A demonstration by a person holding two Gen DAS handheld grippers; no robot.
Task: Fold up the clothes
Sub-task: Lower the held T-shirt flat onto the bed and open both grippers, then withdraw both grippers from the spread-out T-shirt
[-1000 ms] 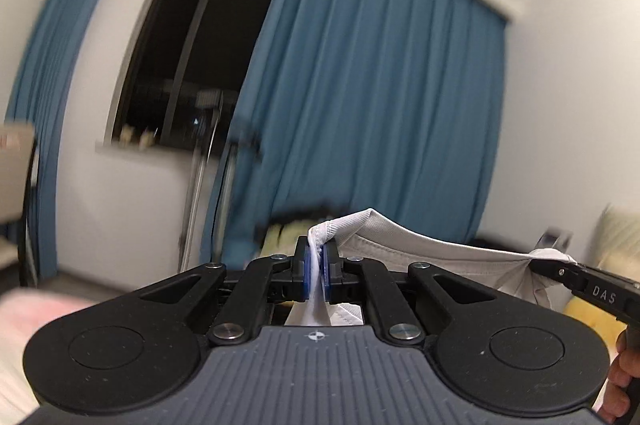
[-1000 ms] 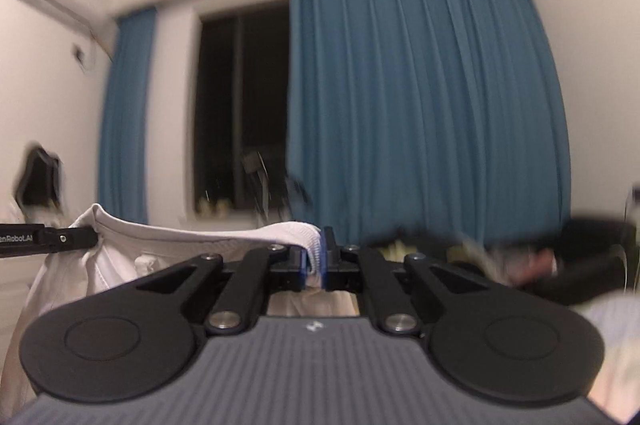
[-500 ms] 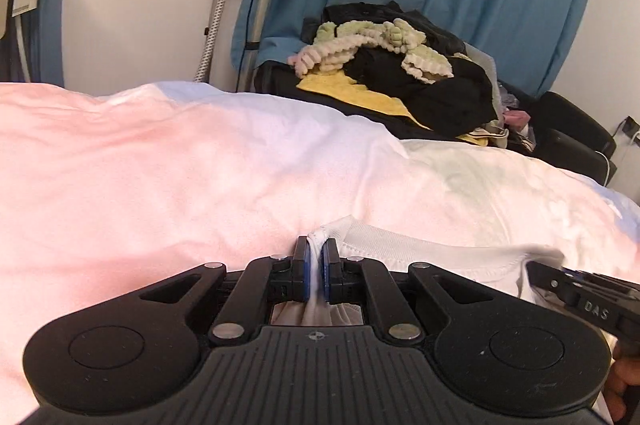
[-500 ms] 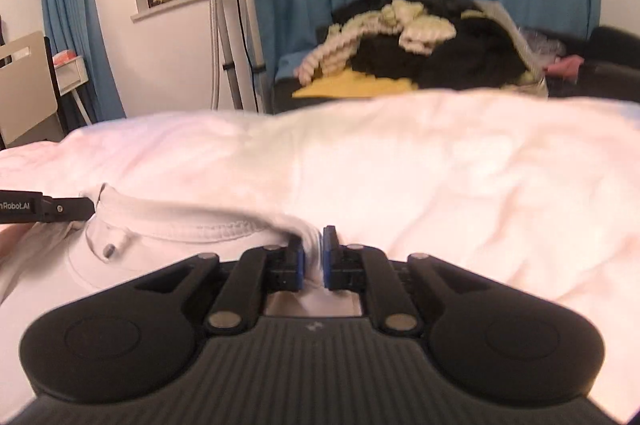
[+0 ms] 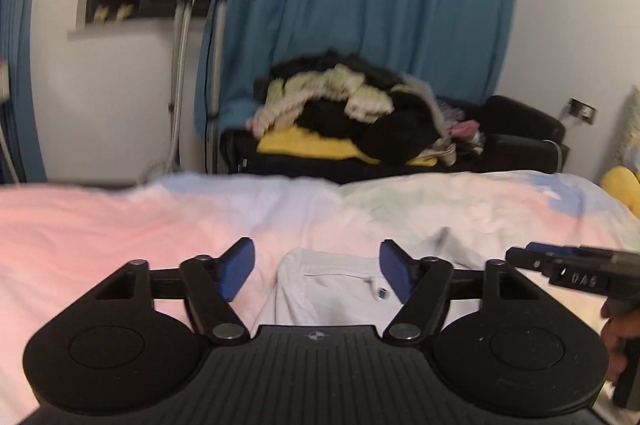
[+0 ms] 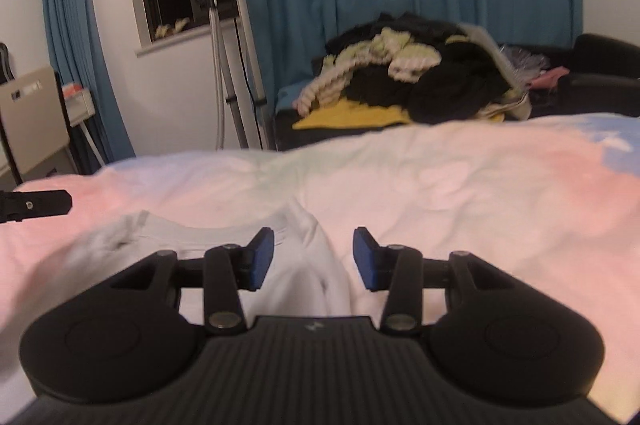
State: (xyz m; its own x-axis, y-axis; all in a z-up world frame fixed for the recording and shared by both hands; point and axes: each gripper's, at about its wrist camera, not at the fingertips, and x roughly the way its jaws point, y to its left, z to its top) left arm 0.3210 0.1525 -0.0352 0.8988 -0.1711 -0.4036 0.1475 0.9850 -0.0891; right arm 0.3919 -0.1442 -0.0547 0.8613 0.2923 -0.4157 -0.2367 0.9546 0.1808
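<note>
The white garment [image 5: 336,285] lies on the pastel bedspread [image 5: 120,225] of the bed, its collar edge between the pads of both claws yet gripped by neither. The left claw [image 5: 316,267] is opening, spread wide with the cloth lying loose below it, and the right claw [image 6: 314,257] is opening too, pinching nothing. To do this release well, I judge both claws should clear the fabric fully before drawing away, so the laid-out shoulders stay flat and square for the fold.
</note>
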